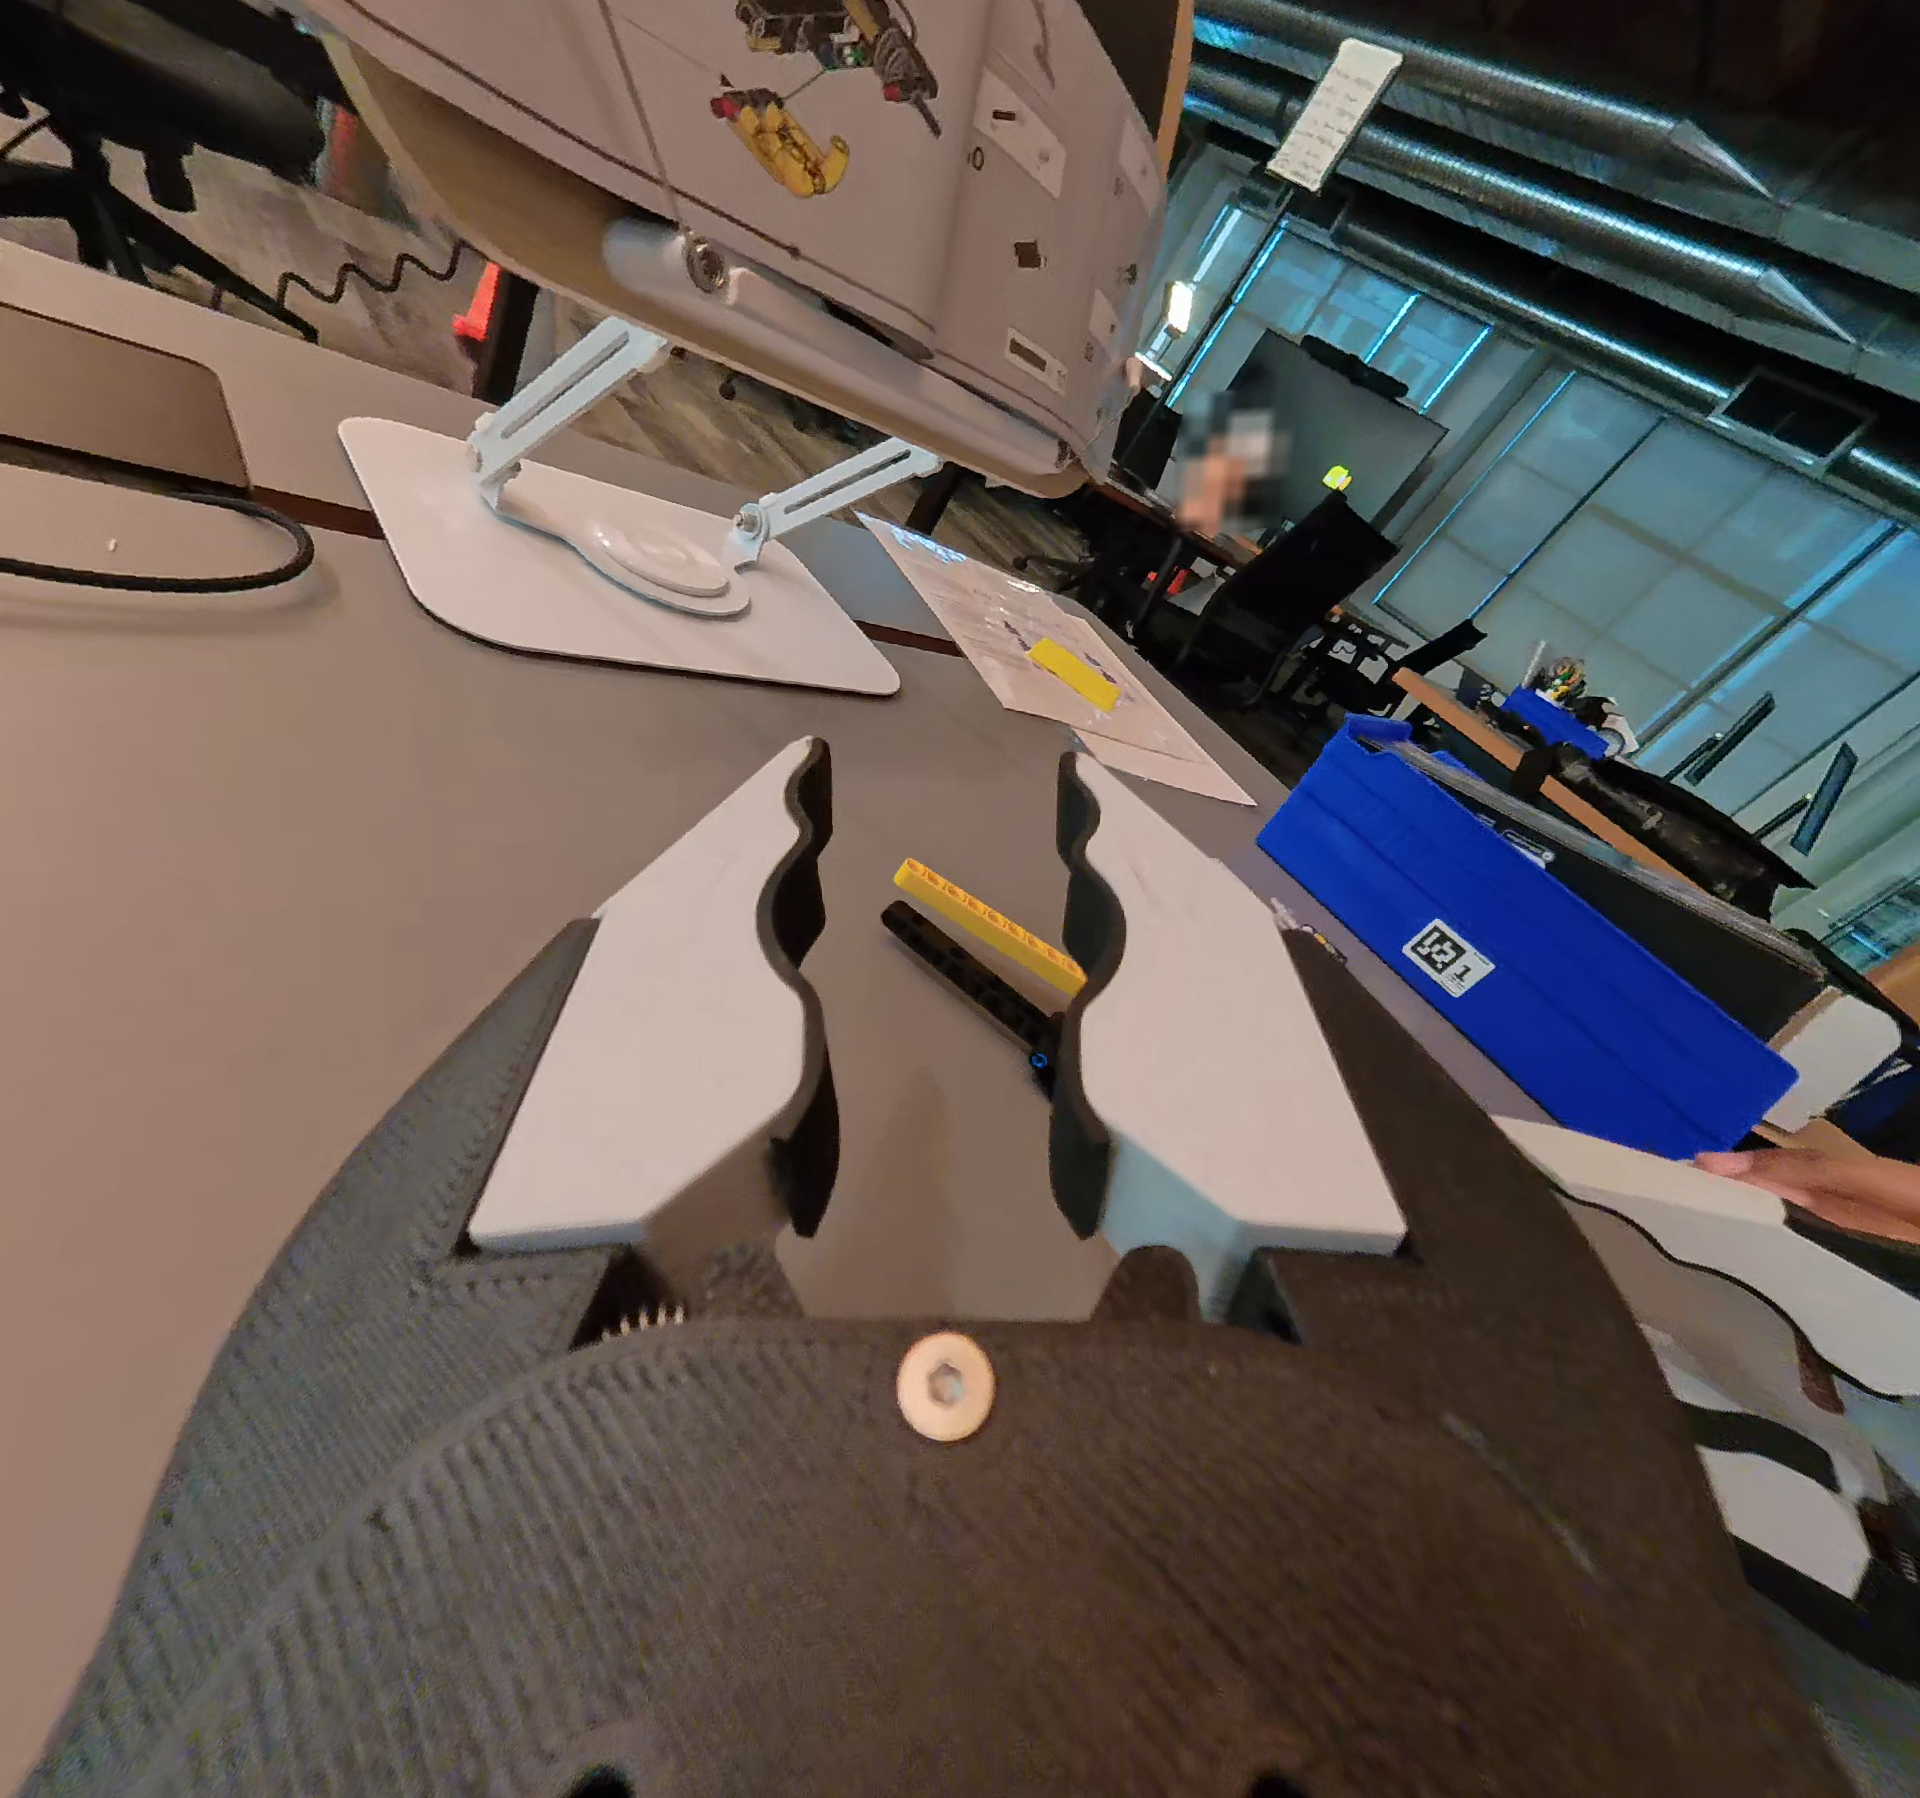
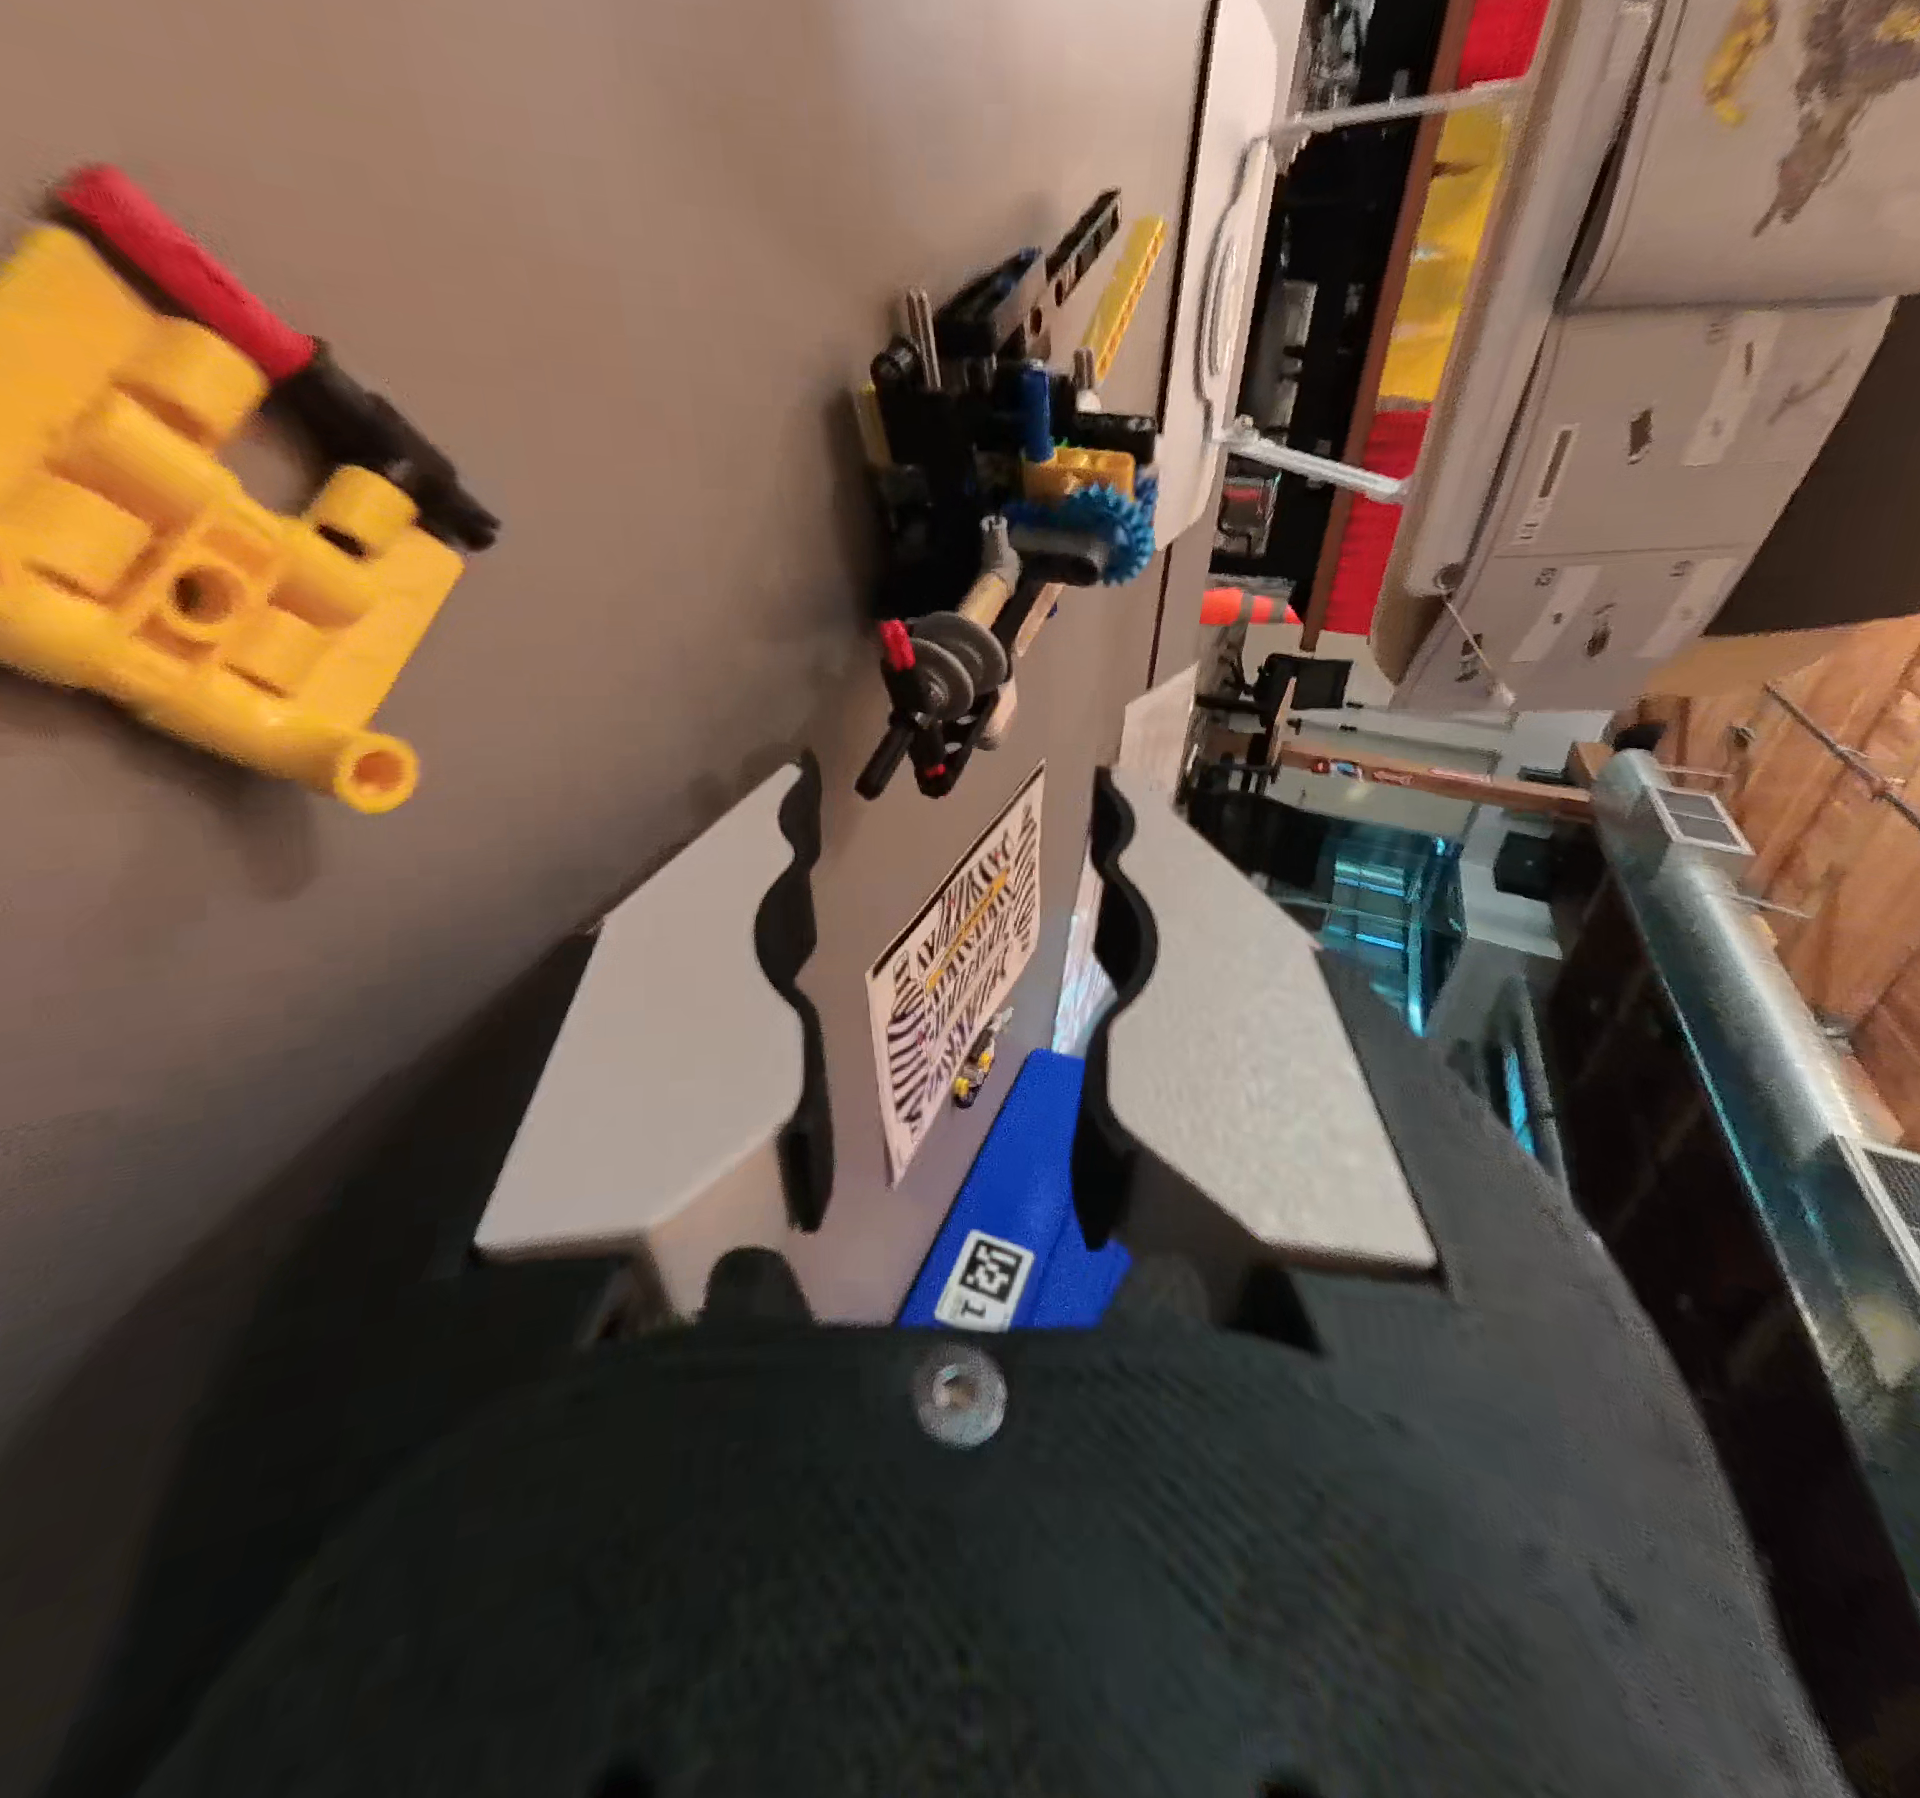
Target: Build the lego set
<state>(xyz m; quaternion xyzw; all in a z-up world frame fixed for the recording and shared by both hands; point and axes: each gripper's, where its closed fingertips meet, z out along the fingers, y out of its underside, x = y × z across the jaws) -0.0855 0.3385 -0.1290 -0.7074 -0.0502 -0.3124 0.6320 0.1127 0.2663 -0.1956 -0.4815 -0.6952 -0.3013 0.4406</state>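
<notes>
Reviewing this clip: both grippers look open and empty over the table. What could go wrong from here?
The yellow beam and black beam lie side by side, seemingly touching, so the open left gripper may catch both or push one away. The right wrist view is blurred, suggesting motion; the open right gripper could knock the partial assembly just ahead of its fingertips.

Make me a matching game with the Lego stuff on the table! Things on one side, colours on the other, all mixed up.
Things:
1. long flat beam beside the black beam
2. gear wheel on the half-built model
3. big bracket piece lying apart from the model
4. storage bin at the table edge

Colours:
A. blue, with teeth around it
B. yellow, with a red and black rod on it
C. plain yellow
D. blue, with a white sticker

Pairs: 1-C, 2-A, 3-B, 4-D
</notes>
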